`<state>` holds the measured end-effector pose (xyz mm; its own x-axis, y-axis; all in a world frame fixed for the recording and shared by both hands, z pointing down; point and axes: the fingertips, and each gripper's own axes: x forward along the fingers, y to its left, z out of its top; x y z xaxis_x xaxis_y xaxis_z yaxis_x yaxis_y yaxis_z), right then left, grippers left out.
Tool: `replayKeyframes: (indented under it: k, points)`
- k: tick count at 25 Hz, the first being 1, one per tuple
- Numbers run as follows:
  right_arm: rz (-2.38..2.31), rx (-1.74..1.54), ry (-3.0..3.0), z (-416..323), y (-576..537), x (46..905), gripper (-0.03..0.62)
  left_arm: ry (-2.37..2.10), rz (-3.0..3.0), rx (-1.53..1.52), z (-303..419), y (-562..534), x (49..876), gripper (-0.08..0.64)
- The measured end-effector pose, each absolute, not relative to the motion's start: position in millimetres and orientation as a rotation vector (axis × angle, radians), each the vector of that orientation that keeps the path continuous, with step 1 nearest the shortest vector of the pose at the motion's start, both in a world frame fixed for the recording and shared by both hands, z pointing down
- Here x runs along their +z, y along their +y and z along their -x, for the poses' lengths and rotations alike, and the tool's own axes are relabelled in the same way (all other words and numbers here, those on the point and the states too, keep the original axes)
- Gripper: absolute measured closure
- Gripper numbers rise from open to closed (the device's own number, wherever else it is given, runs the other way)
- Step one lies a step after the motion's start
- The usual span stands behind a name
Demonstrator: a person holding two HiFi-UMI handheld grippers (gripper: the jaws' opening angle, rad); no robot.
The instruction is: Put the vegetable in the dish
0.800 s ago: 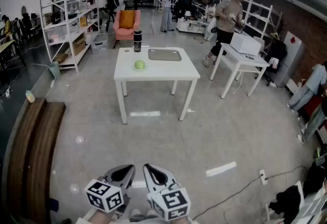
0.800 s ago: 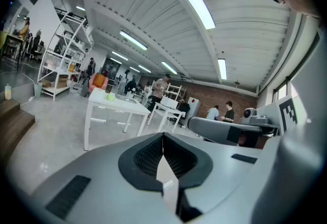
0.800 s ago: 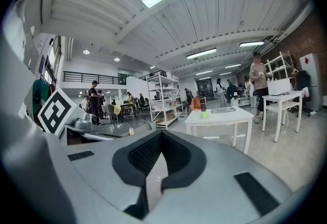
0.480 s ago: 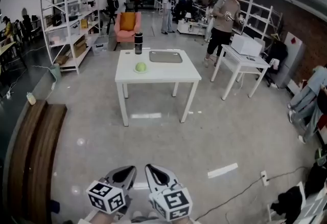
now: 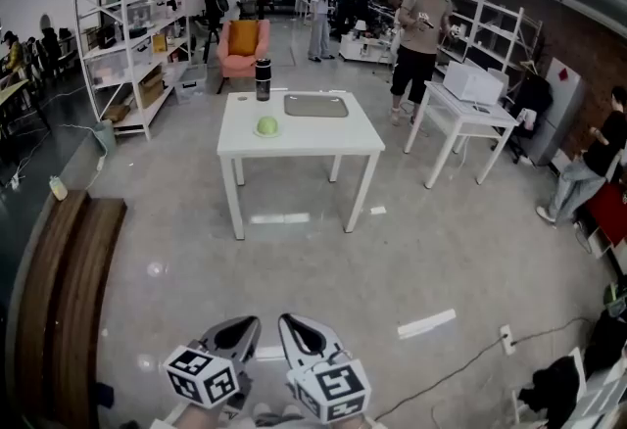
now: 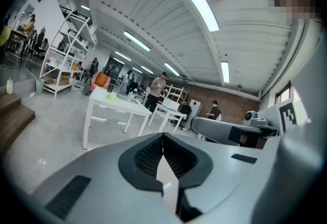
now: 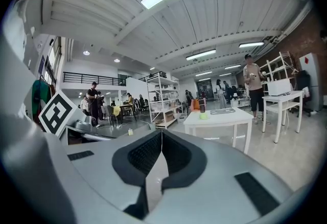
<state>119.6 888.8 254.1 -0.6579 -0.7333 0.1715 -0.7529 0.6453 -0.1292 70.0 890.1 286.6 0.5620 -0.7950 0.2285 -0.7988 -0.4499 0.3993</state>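
— Nearest the camera?
— Left smooth grey plastic gripper and right smooth grey plastic gripper, side by side at the bottom edge. Rounded teardrop shells, black ribbed pads inside. Shut tip to tip on either side, gripping nothing. Behind them, left white cube with black square markers and right white cube with black square markers.

— Underneath?
— Glossy grey concrete floor, dotted with light reflections. To the right, a short white tape strip. To the left, a curved dark-brown wooden bench with a long straight grain.

— And the vegetable?
— Well beyond both grippers, on the plain white square-topped table with four straight legs. Small round pale-green vegetable, smooth-looking, on the left half of the tabletop. Too small to tell whether on bare tabletop or on something pale.

— Close to a dish?
— Apart from the flat grey rectangular tray with rounded corners, further back and right. Left of that tray, by the far edge, a dark upright cylindrical bottle.

— Further off?
— Orange upholstered armchair; tall white open metal shelving at the left; second white table at the right, with a standing person just beside.
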Motion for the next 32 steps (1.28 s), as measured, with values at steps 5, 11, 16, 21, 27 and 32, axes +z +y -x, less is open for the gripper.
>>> replayKeyframes:
  k: [5, 11, 16, 21, 27, 32]
  points:
    - [-1.226, 0.290, -2.795, -134, 875, 253, 0.579, -1.298, -2.349, 0.020, -88, 874, 287, 0.552]
    - [-1.203, 0.296, -2.789, -143, 863, 258, 0.578, -1.316, -2.355, 0.039, -103, 863, 287, 0.552]
    - [-1.222, 0.265, -2.787, -148, 841, 255, 0.578, -1.322, -2.352, 0.038, -105, 844, 289, 0.552]
    - [-1.257, 0.279, -2.768, -140, 796, 264, 0.578, -1.336, -2.340, 0.036, -89, 803, 296, 0.552]
    - [-1.281, 0.267, -2.768, -108, 714, 259, 0.579, -1.337, -2.365, 0.060, -53, 722, 295, 0.552]
    - [-1.370, 0.230, -2.741, -78, 635, 243, 0.578, -1.318, -2.411, 0.070, -15, 641, 283, 0.552]
